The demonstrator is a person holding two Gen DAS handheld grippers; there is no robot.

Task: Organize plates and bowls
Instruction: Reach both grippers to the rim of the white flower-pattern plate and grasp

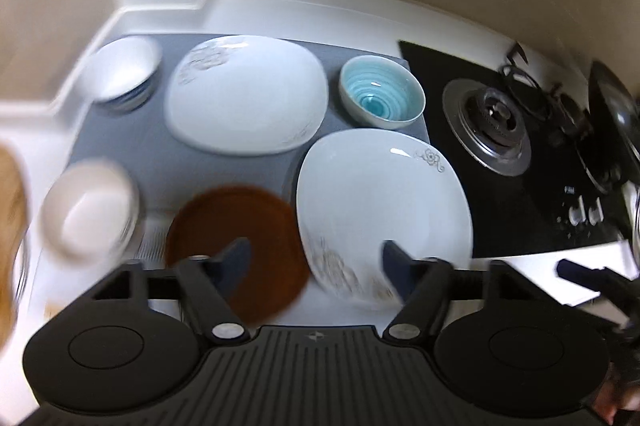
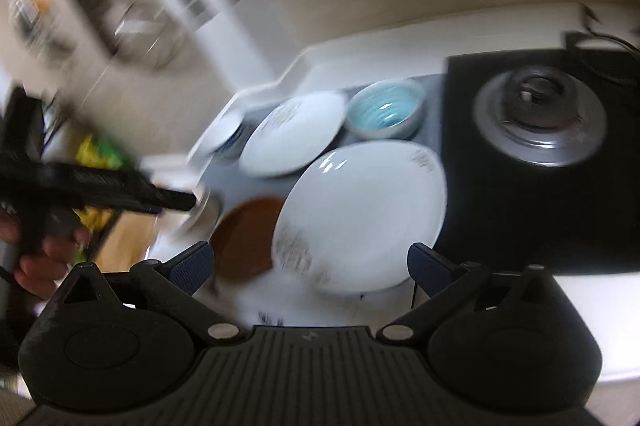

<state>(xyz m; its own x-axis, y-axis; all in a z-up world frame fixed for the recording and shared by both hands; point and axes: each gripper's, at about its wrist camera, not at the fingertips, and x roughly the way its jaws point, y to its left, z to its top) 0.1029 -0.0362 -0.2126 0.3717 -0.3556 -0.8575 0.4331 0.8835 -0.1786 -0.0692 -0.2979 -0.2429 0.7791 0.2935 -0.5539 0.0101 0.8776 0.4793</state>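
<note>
On a grey mat (image 1: 168, 162) lie two white square plates, one at the back (image 1: 246, 94) and one nearer (image 1: 380, 206), a brown round plate (image 1: 236, 246), a blue striped bowl (image 1: 382, 96), a white bowl (image 1: 90, 210) and stacked white bowls (image 1: 122, 72). My left gripper (image 1: 316, 262) is open and empty above the brown plate and the near white plate. My right gripper (image 2: 310, 264) is open and empty above the near white plate (image 2: 360, 214). The brown plate (image 2: 244, 238), blue bowl (image 2: 384, 110) and back plate (image 2: 294, 134) also show there, blurred.
A black gas hob (image 1: 500, 154) with a burner (image 1: 488, 126) lies right of the mat; a dark pan (image 1: 612, 106) sits at its far right. The white counter (image 1: 280, 14) meets the wall behind. The left gripper's body (image 2: 80, 186) shows in the right wrist view.
</note>
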